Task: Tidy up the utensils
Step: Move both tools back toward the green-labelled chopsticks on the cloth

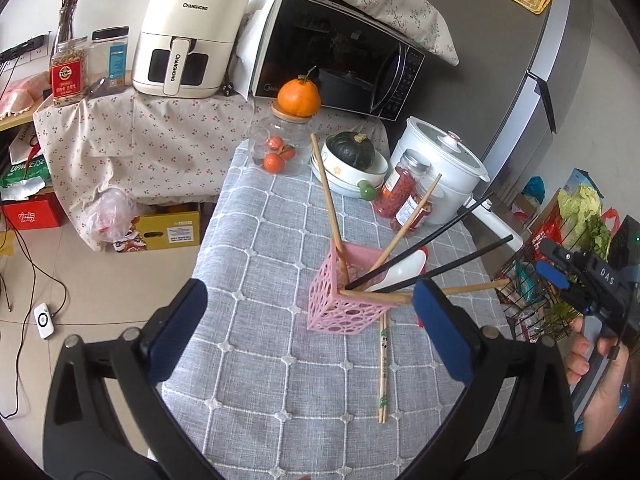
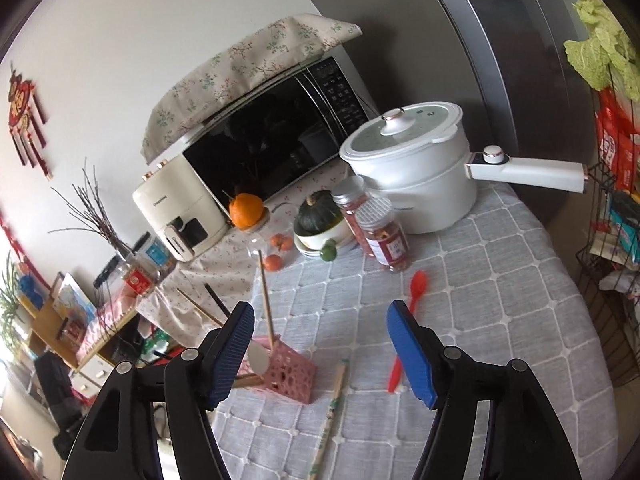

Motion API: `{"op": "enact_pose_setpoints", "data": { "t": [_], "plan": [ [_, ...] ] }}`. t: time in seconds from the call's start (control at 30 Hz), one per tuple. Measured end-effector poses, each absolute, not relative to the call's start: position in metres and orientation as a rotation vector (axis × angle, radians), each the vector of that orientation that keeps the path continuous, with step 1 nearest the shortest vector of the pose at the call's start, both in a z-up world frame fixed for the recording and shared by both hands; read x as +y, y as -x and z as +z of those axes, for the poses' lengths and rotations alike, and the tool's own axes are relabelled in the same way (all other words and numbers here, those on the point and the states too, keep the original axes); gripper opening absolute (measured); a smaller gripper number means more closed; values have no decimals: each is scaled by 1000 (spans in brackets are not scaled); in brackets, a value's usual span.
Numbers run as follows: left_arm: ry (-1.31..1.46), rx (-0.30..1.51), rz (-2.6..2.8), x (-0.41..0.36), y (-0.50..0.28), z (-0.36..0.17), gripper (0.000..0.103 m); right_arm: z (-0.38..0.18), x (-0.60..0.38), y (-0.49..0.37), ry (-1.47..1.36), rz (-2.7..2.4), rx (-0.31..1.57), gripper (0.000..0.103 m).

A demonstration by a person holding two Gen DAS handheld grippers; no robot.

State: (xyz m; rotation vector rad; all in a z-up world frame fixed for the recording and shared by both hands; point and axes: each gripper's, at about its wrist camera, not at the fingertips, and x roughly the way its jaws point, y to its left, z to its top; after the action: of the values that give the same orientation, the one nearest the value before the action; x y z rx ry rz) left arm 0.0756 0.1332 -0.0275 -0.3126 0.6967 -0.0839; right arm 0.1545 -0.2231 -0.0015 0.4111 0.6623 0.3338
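The pink utensil holder (image 1: 345, 292) stands on the grey quilted tablecloth (image 1: 256, 264), near the middle of the table, and it looks like thin perforated plastic, so I judge it is very light and can tip or slide if something pushes its rim. In it I count three light wooden chopsticks (image 1: 327, 192), two black chopsticks (image 1: 436, 240) and one white spoon (image 1: 400, 274); all of them lean outward over the edge, which makes the holder less steady. Two things are not yet in the holder: one pair of bamboo chopsticks (image 1: 383, 364) that lies flat on the cloth just beside the holder, and one red plastic spoon (image 2: 408, 320) that lies on the cloth on the other side of them, between the holder and the two red-filled jars (image 2: 384, 236). The pair is stiff, thin and smooth, so it may roll or slip; I think the best place to take it is near the middle, across both sticks together. The red spoon is light and a little flexible, and its narrow handle is the easy place to pinch. The left gripper (image 1: 310, 332) has its jaws wide apart with nothing in them, and it hovers in front of the holder. The right gripper (image 2: 320, 352) also has its jaws apart and empty, above the pair and beside the red spoon.
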Motion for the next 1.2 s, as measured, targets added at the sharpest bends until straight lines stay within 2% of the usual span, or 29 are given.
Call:
{"op": "enact_pose_setpoints", "data": {
  "t": [0.1,0.4,0.87,1.2],
  "plan": [
    [332,686,-98,137,-69,-27,102,-19,-216,-153,-343,304,712,77],
    [363,669,-99,151,-59,-22,102,-53,-193,-149,-192,287,798,84],
    [266,805,-79,158,-54,-54,102,-111,-146,-163,-63,263,949,84],
    [158,823,-80,150,-53,-62,102,-152,-105,-185,-20,253,1038,84]
  ]
}}
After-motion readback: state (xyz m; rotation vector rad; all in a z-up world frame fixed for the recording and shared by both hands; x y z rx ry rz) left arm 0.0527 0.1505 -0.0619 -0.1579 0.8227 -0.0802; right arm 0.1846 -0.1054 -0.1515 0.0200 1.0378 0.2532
